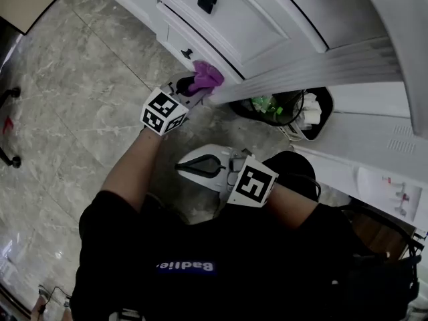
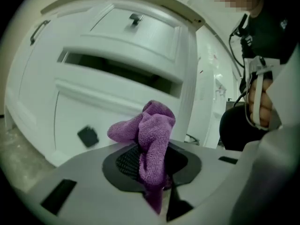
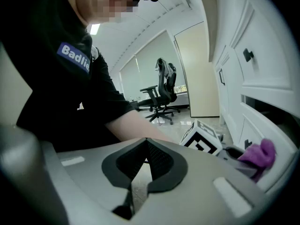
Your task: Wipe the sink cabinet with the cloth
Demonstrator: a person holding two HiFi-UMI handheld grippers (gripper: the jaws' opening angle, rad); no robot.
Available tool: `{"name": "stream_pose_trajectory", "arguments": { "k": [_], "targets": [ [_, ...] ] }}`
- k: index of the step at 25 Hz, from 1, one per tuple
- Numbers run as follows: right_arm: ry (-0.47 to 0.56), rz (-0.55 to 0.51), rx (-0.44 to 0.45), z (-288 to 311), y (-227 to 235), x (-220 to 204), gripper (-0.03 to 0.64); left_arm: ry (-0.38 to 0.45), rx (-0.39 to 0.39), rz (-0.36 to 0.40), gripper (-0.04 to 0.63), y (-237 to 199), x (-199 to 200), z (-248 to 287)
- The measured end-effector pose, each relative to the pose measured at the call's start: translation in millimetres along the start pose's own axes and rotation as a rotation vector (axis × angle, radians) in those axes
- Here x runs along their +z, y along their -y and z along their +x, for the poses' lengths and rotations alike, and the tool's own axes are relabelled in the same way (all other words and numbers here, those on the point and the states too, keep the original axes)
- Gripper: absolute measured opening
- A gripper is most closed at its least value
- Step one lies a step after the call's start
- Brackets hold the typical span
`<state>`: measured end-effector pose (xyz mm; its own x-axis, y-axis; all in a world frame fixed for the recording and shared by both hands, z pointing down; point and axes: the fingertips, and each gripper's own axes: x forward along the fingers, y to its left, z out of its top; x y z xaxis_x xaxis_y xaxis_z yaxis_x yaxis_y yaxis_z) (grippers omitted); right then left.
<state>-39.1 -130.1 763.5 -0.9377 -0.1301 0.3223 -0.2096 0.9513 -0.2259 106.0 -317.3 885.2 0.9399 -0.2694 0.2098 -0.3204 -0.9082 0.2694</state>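
Black bin stands on the floor beside the white sink cabinet, under the counter edge; inside it something green and some white pieces, not identifiable; one drawer on the cabinet shows a dark gap under its front. Your left forearm reaches forward and up from your body; left gripper is aimed at the cabinet's lower front, jaws clamped on the purple cloth, which bunches up out past the tips and sits close against the white face; actual contact not clear. Your right arm is bent, tucked near your body; right gripper is held low over the grey marble floor, pointing to your left, jaws closed tip to tip, nothing between them.
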Motion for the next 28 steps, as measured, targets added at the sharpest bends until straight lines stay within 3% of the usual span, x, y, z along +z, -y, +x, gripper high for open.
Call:
{"name": "stream_pose_trajectory", "arguments": {
  "k": [3, 7, 14, 21, 28],
  "targets": [
    [0.014, -0.018, 0.028, 2, -5, 6, 0.002, 0.098, -0.063, 0.092, 0.100, 26, 55, -7],
    [0.020, -0.012, 0.022, 2, -6, 9, 0.002, 0.122, -0.107, 0.082, 0.098, 40, 59, -4],
    [-0.021, -0.005, -0.009, 1, 1, -6, 0.002, -0.024, -0.047, 0.035, 0.100, 19, -14, 17],
    [-0.027, 0.016, -0.039, -6, 3, -11, 0.002, -0.255, 0.033, 0.012, 0.100, -4, -87, 30],
    [-0.023, 0.015, -0.044, -9, 5, -11, 0.002, -0.388, 0.113, -0.078, 0.100, -24, -132, 19]
  ]
}}
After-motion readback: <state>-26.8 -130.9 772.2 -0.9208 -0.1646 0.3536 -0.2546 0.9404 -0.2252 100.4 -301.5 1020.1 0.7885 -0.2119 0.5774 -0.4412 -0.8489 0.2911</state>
